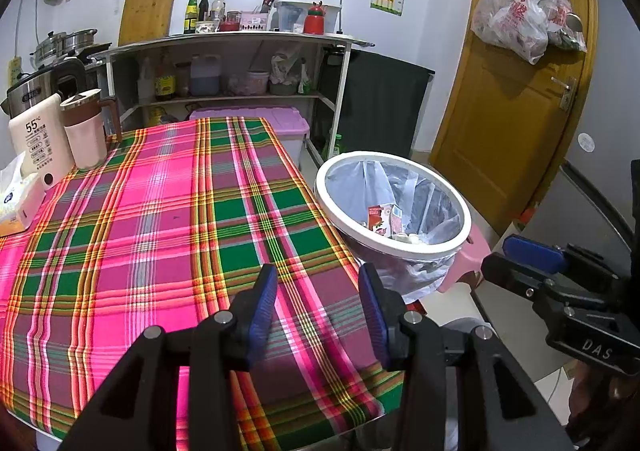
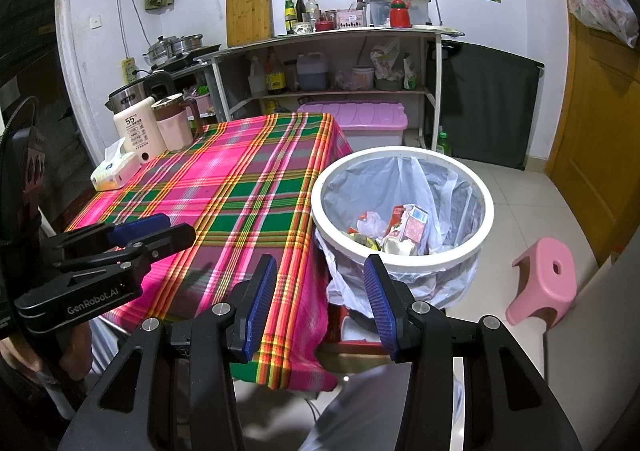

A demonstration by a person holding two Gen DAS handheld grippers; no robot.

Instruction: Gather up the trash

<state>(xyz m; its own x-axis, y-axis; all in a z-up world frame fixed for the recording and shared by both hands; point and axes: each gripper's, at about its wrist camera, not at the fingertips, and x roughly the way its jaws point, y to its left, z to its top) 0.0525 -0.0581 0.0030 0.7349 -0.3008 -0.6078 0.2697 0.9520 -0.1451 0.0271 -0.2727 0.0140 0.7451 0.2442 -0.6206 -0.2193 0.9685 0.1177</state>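
Left tool spread and empty over plaid tablecloth, right tool likewise, bin holding cartons, perhaps wrappers.

My left wrist view sits low over the near edge of the tablecloth, looking forward and down its length toward the shelf unit at the back wall. My right wrist view hangs just off the table's near right corner, facing the same way, with the trash bin close in front. Both views share the tablecloth, the bin, the shelf unit and the pink stool. Each also catches the other gripper: the right gripper at the left view's right edge, the left gripper at the right view's left edge.
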